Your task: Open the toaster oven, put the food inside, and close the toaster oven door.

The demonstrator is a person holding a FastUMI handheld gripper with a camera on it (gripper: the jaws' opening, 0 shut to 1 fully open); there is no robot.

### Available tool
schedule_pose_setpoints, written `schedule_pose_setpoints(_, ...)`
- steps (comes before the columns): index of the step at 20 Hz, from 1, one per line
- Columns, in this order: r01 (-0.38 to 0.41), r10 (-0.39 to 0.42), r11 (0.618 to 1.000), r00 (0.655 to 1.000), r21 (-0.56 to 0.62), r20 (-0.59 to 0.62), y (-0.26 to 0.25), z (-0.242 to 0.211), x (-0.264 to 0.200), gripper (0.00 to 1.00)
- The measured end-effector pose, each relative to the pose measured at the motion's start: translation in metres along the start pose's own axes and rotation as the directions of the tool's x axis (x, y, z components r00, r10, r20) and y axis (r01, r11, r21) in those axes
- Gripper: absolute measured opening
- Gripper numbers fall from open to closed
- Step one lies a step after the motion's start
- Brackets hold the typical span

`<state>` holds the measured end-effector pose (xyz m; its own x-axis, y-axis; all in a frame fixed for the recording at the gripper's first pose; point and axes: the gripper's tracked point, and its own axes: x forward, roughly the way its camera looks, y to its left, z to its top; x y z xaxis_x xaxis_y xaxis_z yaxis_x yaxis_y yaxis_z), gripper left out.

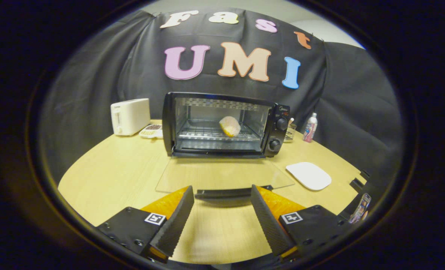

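A black toaster oven (278, 129) stands at the back of the wooden table (110, 176), its glass door (222, 174) swung fully down and lying flat toward me. A pale yellow piece of food (229, 126) rests on the wire rack inside the oven. The door's dark handle (226, 193) runs crosswise just ahead of my fingertips, spanning the gap between them. My gripper (222, 197) is open, its two fingers wide apart on either side of the handle's ends, holding nothing.
A white toaster (130, 116) stands left of the oven with a small packet (152, 131) beside it. To the oven's right are a pink-and-white bottle (310, 128) and a flat white plate (308, 175). The table's edge curves off on the right.
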<state>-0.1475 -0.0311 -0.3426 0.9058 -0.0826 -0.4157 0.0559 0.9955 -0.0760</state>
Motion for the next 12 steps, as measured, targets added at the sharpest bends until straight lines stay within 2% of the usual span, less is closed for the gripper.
schedule_pose_setpoints(3,-0.005,0.005,1.0,1.0,0.012,-0.009,0.0,-0.009,-0.002,0.97)
schedule_pose_setpoints(8,-0.017,0.021,0.998,0.997,0.057,-0.069,0.0,-0.033,0.021,0.98)
schedule_pose_setpoints(12,-0.037,0.042,0.998,0.995,0.058,-0.091,0.001,-0.036,0.033,0.98)
